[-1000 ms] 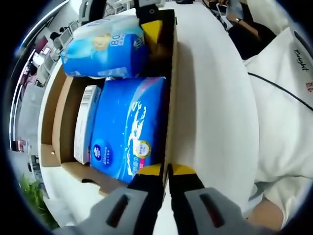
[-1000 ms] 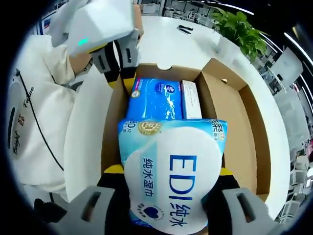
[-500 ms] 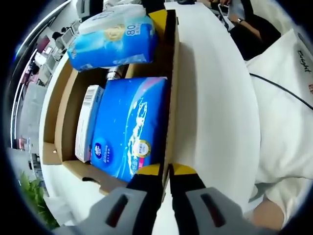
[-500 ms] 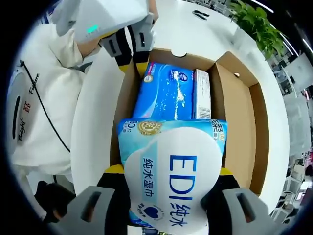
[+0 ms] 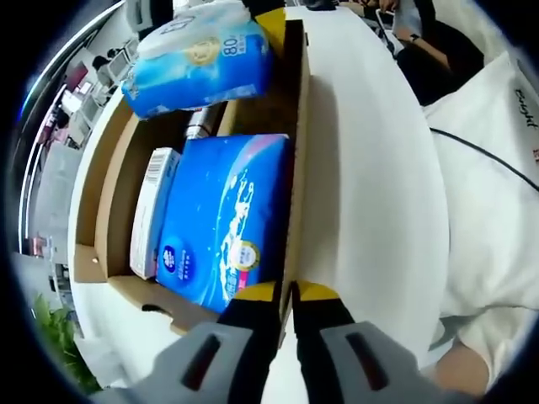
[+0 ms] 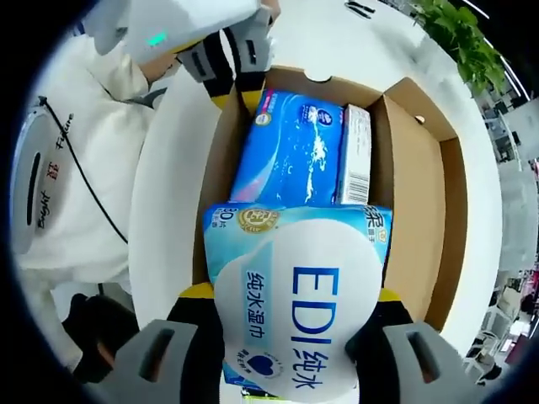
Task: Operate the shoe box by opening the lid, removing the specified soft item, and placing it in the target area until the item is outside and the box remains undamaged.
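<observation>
Two claws in play: right claw (image 6: pixel 290 316) clamps wipes pack (image 6: pixel 295 295), now higher above the shoe box (image 5: pixel 118 181) than 1 s ago, so we judge extraction nearly done. Left claw (image 5: pixel 286 295), jaws pinched on box wall at 6 o'clock, steadies it on tabletop (image 5: pixel 370 194).

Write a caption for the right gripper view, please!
Right gripper lifts a wipes pack above the open shoe box.
</observation>
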### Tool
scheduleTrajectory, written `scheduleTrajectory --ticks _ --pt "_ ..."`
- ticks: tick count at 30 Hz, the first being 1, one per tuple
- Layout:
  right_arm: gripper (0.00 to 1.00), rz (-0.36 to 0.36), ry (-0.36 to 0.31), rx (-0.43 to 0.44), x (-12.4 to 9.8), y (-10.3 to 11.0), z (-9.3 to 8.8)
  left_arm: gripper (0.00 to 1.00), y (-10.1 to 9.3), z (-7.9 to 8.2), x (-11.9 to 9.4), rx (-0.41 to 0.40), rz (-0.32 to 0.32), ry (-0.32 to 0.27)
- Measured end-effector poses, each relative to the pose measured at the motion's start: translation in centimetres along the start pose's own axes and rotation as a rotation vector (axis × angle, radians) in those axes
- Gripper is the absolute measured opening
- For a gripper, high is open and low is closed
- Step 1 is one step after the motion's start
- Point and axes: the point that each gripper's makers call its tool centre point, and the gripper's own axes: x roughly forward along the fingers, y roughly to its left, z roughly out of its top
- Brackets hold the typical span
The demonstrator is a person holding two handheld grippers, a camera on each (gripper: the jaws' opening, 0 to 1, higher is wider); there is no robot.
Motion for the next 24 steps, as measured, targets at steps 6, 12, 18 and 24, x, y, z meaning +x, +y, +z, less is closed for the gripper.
scheduleTrajectory --ticks 6,12,18,24 --pt "0.61 -0.007 0.038 -0.014 -1.2 -0.2 -0.6 0.06 0.0 0.0 0.0 -0.021 -0.001 0.009" --pt "0.61 -0.026 0.062 -0.029 -1.7 -0.3 -1.4 0.06 0.0 0.0 0.0 -0.023 -0.002 0.004" --pt "0.61 -0.021 0.087 -0.033 -2.2 -0.1 -2.1 0.05 0.2 0.0 0.2 -0.068 -0.025 0.016" --pt "0.61 -0.047 0.094 -0.066 -2.5 -0.4 -2.8 0.05 0.0 0.0 0.2 -0.062 -0.023 0.012"
